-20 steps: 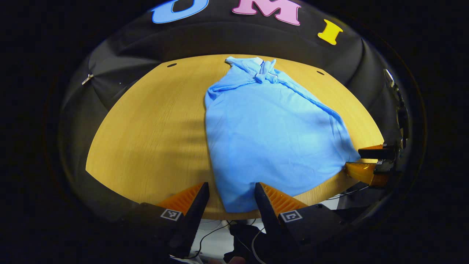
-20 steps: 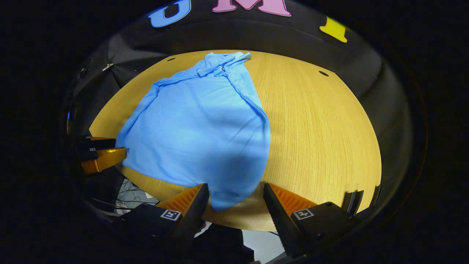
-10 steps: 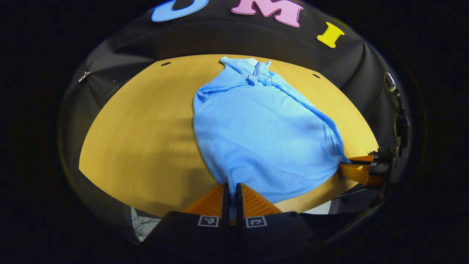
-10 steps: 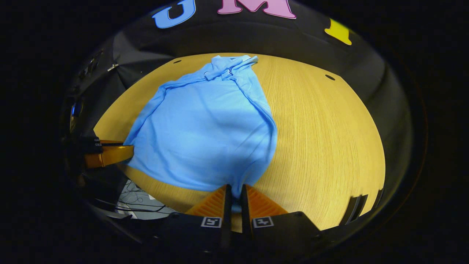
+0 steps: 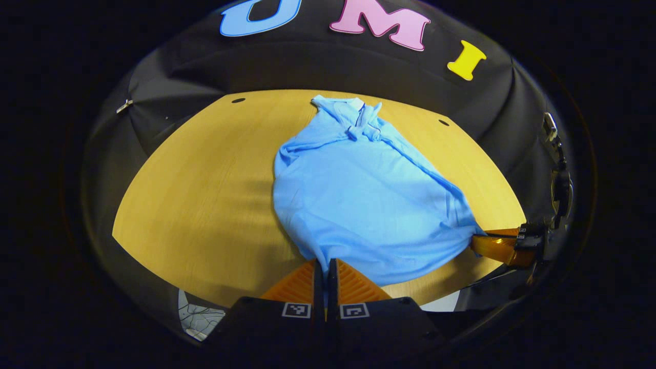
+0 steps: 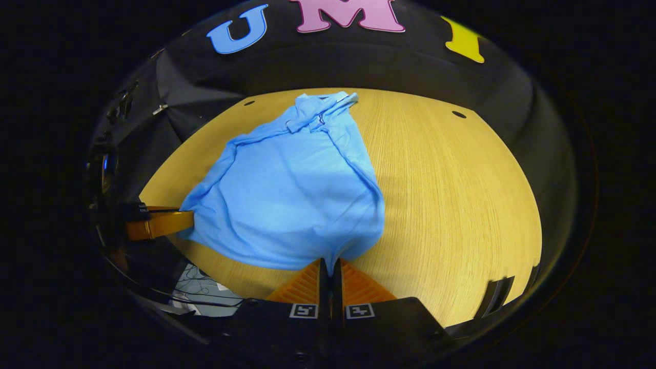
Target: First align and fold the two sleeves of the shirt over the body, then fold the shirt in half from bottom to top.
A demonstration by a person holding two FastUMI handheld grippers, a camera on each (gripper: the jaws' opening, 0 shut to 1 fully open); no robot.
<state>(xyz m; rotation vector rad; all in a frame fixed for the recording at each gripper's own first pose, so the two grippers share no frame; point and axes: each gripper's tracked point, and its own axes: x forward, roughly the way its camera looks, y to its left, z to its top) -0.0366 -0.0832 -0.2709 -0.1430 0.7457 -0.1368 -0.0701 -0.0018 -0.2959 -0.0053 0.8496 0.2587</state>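
Hem lifted; blue shirt (image 5: 359,200) bunched, sleeves folded.

Bright overhead light, soft shadows, sharp focus, heavy fisheye edge distortion.

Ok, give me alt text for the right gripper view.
The right gripper is shut on the near bottom corner of a light blue shirt lying on a wooden table. At far left, the left gripper pinches the other bottom corner.
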